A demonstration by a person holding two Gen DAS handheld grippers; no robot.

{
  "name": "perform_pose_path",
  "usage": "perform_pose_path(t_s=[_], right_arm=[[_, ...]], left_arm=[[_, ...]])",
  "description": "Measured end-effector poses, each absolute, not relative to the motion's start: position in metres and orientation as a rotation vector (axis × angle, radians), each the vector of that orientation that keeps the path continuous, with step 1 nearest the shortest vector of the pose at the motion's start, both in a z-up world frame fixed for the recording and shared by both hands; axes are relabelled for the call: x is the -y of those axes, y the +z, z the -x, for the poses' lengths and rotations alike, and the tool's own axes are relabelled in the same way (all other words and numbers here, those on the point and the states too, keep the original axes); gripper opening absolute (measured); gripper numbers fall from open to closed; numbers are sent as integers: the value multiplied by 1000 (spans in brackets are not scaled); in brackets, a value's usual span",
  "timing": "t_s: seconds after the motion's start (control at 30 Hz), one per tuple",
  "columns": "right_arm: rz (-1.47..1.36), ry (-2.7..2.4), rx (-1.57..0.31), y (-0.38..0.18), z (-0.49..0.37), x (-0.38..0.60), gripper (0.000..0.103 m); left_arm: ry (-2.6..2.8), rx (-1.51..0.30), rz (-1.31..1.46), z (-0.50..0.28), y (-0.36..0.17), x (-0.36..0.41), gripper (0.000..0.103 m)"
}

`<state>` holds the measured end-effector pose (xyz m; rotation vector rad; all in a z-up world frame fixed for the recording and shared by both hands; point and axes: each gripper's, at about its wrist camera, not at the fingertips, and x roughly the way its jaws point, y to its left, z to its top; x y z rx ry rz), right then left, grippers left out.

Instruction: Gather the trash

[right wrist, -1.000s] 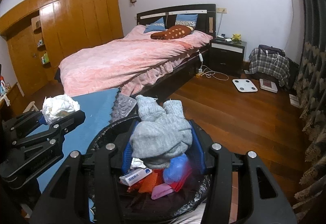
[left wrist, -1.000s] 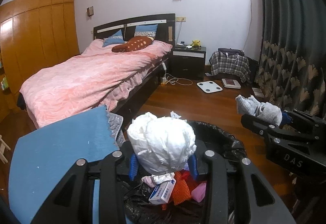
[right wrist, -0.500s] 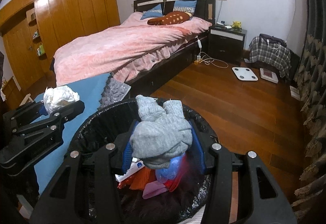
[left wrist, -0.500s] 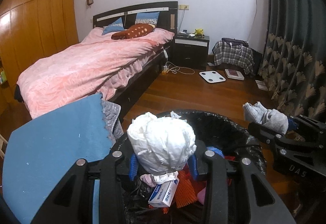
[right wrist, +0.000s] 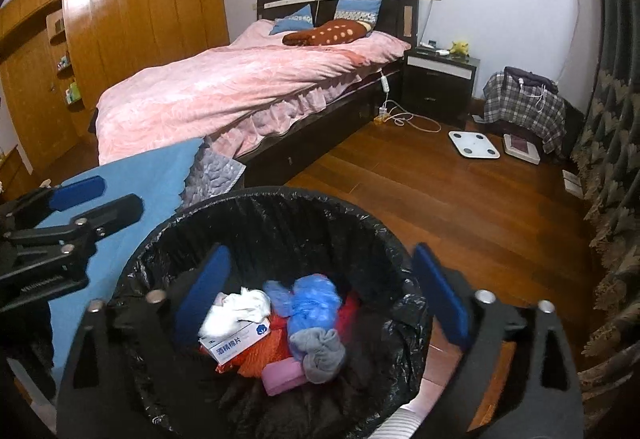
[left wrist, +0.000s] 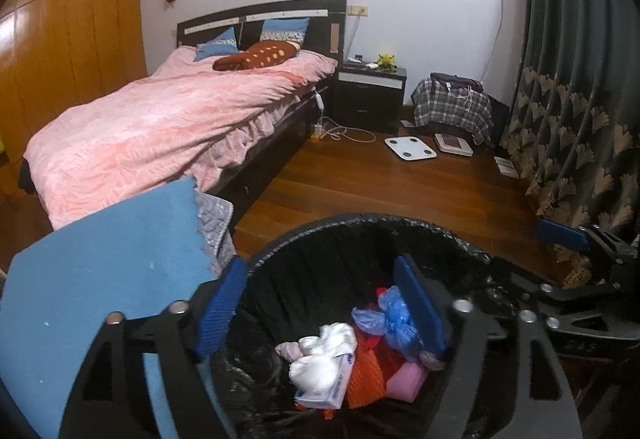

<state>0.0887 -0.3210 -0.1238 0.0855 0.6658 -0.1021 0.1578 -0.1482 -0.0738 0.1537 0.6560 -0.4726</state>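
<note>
A trash bin lined with a black bag sits right below both grippers. My left gripper is open and empty above it; a white crumpled wad lies inside on a small white box. My right gripper is open and empty above the bin; a grey sock lies inside among blue plastic, orange and pink trash. Each gripper shows at the edge of the other's view: the right one, the left one.
A blue mat lies left of the bin. A bed with a pink cover stands behind. A nightstand, a white scale, a plaid-covered bag and a curtain are on the far and right sides, over wooden floor.
Both grippers opened. The white wad dropped from the left gripper and the grey sock from the right into the bin. Both views tilted down over the bin.
</note>
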Motion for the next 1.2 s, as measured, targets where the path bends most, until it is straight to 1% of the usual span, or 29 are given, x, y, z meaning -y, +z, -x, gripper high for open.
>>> perform_pose_path(t_s=[0.07,0.1,0.27,0.67,1.2], right_arm=[[-90,-103,-667,-120,-88,322,96],[-94,-104,-668,-117,-87,323,96],[-117,-95,-644,-101,-78,320,97],[-98,-24,-586,-54,-49,283,98],[-81,37,-576,-20,-11,242,98]], left_arm=[[-457,-643,-153,-156,-68,140,87],[-446,-637,-152,-155,-65,136,90],[-400,-601,-145,-147,-48,112,96],[-292,-562,-102,-109,-14,57,97],[-257,-517,-110,-50,7,41,97]])
